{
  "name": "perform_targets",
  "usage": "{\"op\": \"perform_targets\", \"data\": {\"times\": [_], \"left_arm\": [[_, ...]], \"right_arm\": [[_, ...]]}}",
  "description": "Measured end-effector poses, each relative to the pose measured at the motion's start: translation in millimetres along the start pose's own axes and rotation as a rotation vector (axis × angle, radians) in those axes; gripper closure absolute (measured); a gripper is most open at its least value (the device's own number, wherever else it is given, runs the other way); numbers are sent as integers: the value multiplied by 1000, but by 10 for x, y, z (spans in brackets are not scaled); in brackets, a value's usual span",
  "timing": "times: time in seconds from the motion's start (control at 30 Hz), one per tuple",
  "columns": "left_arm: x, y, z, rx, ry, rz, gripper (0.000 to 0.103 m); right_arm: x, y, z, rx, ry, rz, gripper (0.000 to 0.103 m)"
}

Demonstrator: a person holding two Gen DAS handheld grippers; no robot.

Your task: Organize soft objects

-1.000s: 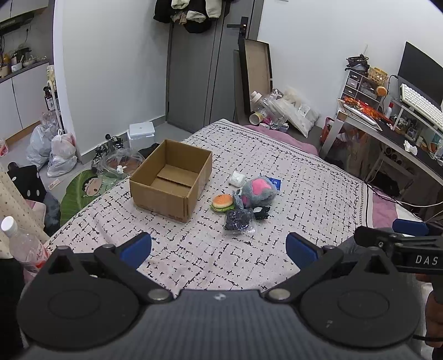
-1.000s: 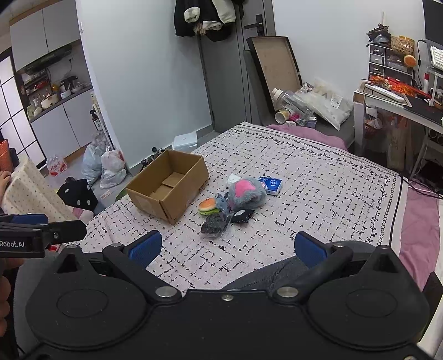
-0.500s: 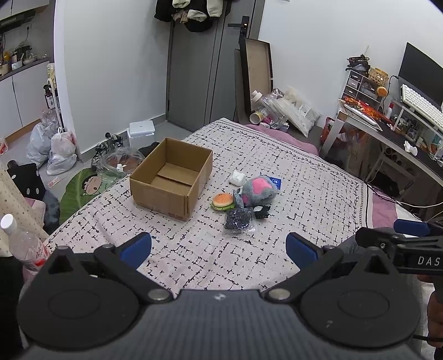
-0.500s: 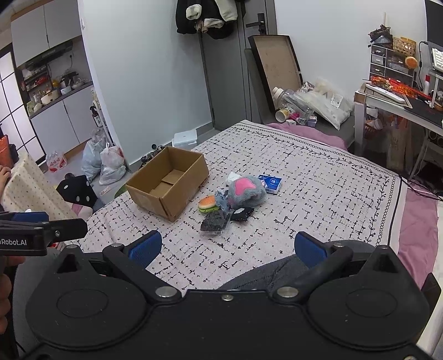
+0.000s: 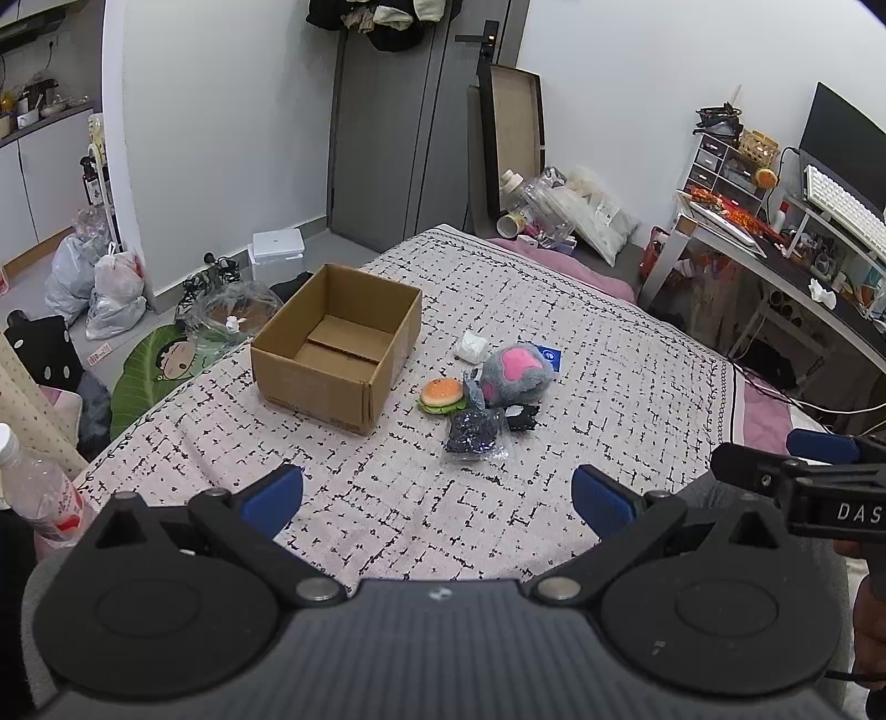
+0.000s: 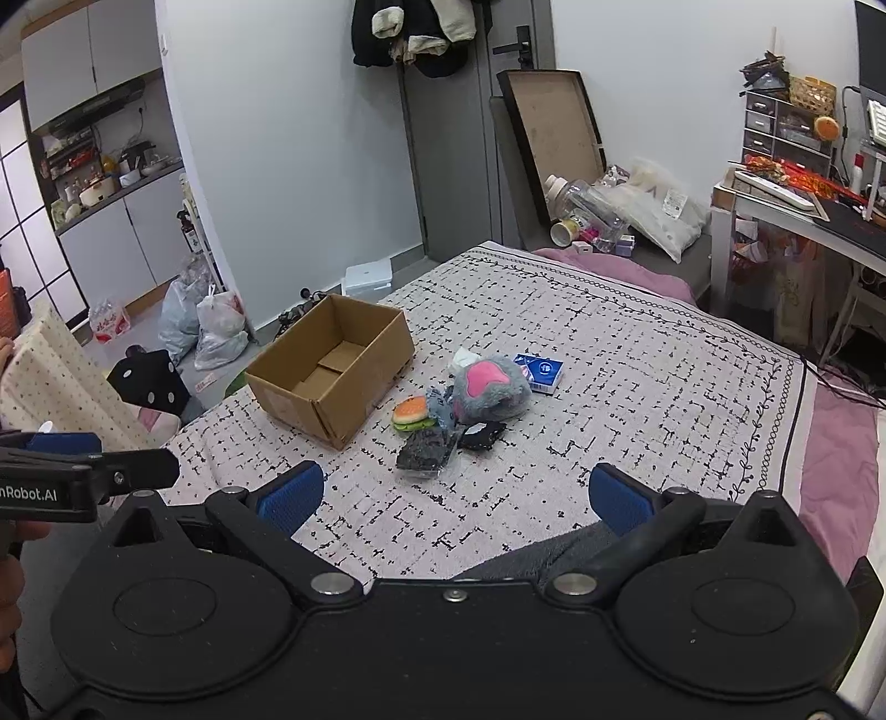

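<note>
Left wrist view: looks forward and down over the near edge of the bed (image 5: 609, 354), well back from the cardboard box (image 5: 338, 368).
Right wrist view: same heading, set further right, equally far back.
Shared ground: bed, cardboard box (image 6: 332, 368), grey-pink plush (image 5: 515, 374) (image 6: 490, 387), door wall; each view catches the other hand-held gripper at its edge.

Desk (image 5: 775, 260) at right with keyboard (image 5: 841, 207); trash bags (image 5: 94, 288) on floor; clothes (image 6: 421, 33) over door.
</note>
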State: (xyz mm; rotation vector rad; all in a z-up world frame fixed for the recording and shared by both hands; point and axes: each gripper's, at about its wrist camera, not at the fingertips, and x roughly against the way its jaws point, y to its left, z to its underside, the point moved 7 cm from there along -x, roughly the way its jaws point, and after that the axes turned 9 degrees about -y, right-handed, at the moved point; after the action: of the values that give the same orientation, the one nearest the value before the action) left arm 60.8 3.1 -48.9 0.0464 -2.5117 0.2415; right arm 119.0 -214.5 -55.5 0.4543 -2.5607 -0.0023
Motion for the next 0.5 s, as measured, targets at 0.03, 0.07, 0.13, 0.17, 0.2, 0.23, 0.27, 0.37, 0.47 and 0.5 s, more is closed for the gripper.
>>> {"op": "perform_targets", "data": {"times": [0.03, 0.07, 0.13, 0.17, 0.2, 0.23, 0.27, 0.37, 0.47, 0.5], "left_arm": [[-20, -6, -7, -3, -2, 1, 1], [-39, -15, -13, -2, -1, 7, 1], [-83, -30, -21, -11, -4, 11, 1], [-111, -39, -31, -12, -4, 11, 1], [-141, -44, -36, -13, 1, 11, 1], [-174, -50, -41, -11, 7, 11, 1], [-209, -61, -41, -13, 9, 10, 1], [-298, -120, -46, 1, 7, 31, 1], [-422, -176, -42, 4, 13, 45, 1], [-466, -196, -40, 1, 14, 47, 1]], "right_arm": [[-19, -5, -4, 4, 2, -1, 0], [-37, -10, -8, 7, 3, -4, 0], [-72, -24, -14, 9, 8, -9, 0], [-92, -38, -16, 6, 10, -9, 0], [-111, -58, -18, 3, 11, -10, 0], [-134, -79, -18, -1, 12, -9, 0], [-159, -100, -17, -3, 14, -7, 0], [-228, -149, -21, 12, 14, -7, 0], [-265, -191, -57, 37, -7, -2, 0], [-279, -216, -69, 31, -12, -7, 0]]}}
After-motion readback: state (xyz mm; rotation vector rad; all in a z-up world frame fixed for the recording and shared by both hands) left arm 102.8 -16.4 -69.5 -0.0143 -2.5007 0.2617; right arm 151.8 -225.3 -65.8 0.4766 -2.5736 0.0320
